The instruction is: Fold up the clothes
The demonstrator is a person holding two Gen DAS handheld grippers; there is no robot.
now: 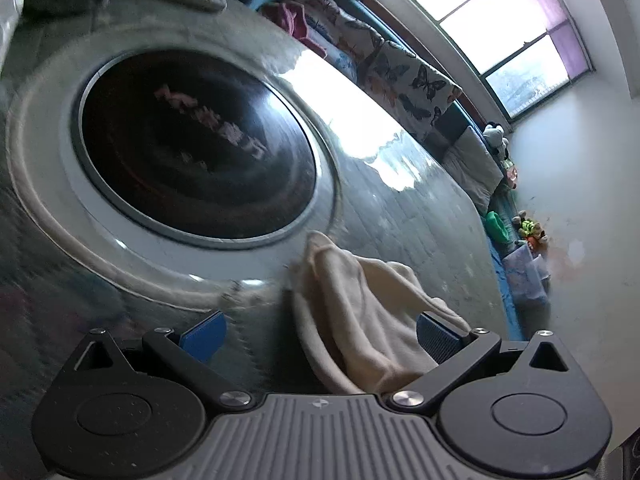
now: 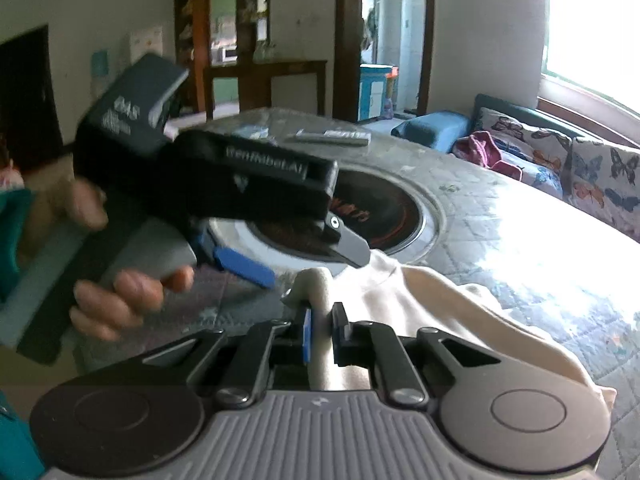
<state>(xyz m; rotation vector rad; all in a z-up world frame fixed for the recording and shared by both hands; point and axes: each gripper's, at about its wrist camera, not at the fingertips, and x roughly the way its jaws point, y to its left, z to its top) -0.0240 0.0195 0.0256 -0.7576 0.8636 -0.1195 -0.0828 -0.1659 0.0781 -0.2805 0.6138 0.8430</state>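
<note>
The right tongs (image 2: 320,330) are clamped on a bunched edge of the cream, soft knit garment (image 2: 448,312), which trails away to their right across the quilted grey tabletop (image 2: 520,248). The left tongs (image 1: 320,334) stand wide apart with the garment's near fold between the pads but unpinched, so the left hand (image 2: 120,300) is nearer the free end, beside the round black inset hotplate (image 1: 196,148).
</note>
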